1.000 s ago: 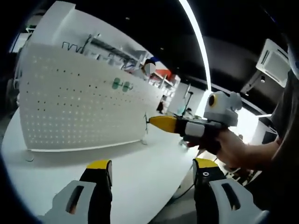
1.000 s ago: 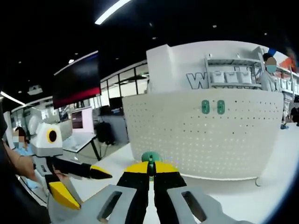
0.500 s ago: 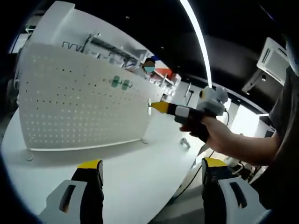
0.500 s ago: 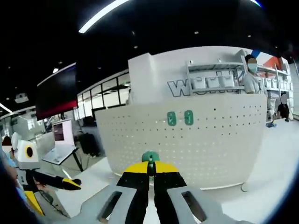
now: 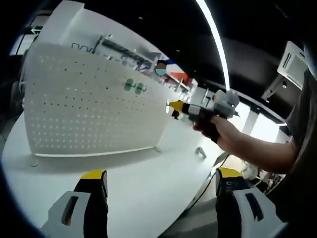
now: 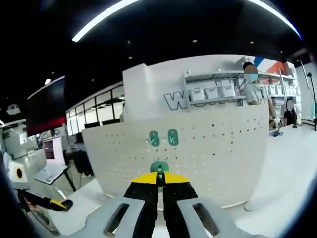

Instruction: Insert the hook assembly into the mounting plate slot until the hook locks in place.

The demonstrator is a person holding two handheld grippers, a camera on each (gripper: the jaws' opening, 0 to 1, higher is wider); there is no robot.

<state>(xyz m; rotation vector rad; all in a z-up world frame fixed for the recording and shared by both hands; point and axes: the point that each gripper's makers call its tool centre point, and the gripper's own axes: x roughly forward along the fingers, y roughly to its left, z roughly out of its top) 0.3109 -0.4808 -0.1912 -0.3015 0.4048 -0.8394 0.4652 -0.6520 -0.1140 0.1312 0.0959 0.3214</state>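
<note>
Hook (image 6: 159, 166) clenched in right tool (image 6: 159, 180), raised facing pegboard (image 6: 208, 158); left tool (image 5: 158, 182) spread wide, low.

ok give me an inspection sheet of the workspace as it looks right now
Surface: white table, bare in front of the board.
Job's things: white pegboard stands upright on the table; two green hooks already sit on it side by side; a green hook piece is pinched at the right tongs tips.
Clutter: small metal part lying on the table beyond the board.
Grippers: right tongs shut on the hook piece; left tongs open, holding nothing.
Cables: nothing seen.
Surroundings: dark ceiling with strip lights, shelving behind the board, people beyond.
</note>
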